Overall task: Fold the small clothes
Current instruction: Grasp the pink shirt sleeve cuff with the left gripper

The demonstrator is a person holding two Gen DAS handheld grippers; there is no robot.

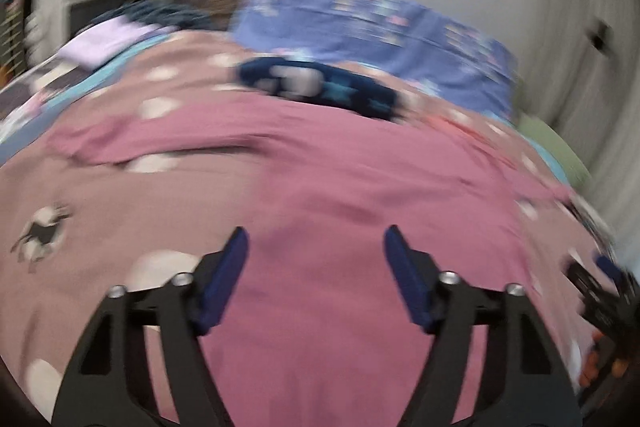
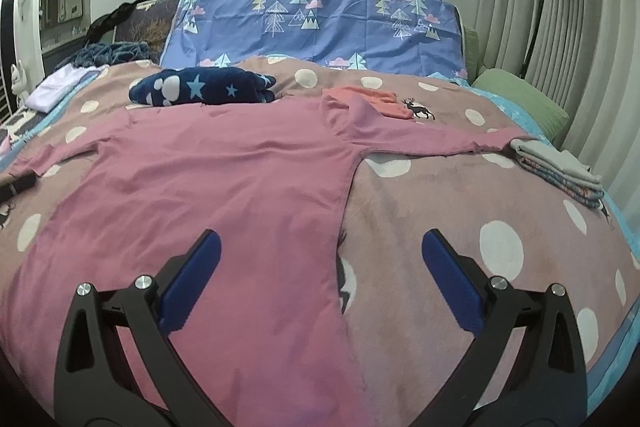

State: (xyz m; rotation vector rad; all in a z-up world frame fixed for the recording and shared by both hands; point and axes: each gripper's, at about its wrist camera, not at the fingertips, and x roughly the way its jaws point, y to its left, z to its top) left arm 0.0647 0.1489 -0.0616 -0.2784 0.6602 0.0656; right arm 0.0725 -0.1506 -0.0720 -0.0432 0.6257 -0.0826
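Left wrist view: blurred, so detail is poor.
Left gripper (image 1: pixel 316 247): jaws apart with nothing between them, hovering over the body of the pink shirt (image 1: pixel 320 187).
Other tool: the right gripper (image 1: pixel 600 291) shows at the shirt's right edge, too smeared to read.
Beyond the shirt: a navy star blanket (image 1: pixel 320 87) lies just past its far edge.

Right wrist view: sharp.
Right gripper (image 2: pixel 320 251): jaws apart and empty, poised above the right side seam of the pink shirt (image 2: pixel 200 179).
Task's thing: the shirt lies spread flat on the dotted bed cover (image 2: pixel 460 195), one sleeve reaching right until its cuff is next to the folded grey stack (image 2: pixel 560 163), the other sleeve reaching left.
Neck area: an orange garment (image 2: pixel 372 99) lies just beyond the shirt's collar, touching or overlapping it.
Step in hand, judged: taking hold of the shirt to begin its first fold.
Doing it well: pinch only the shirt's edge, not the cover beneath; each gripper should take a matching point along one side so the fold line runs straight; bring the sleeve in over the body, clear of the orange garment.
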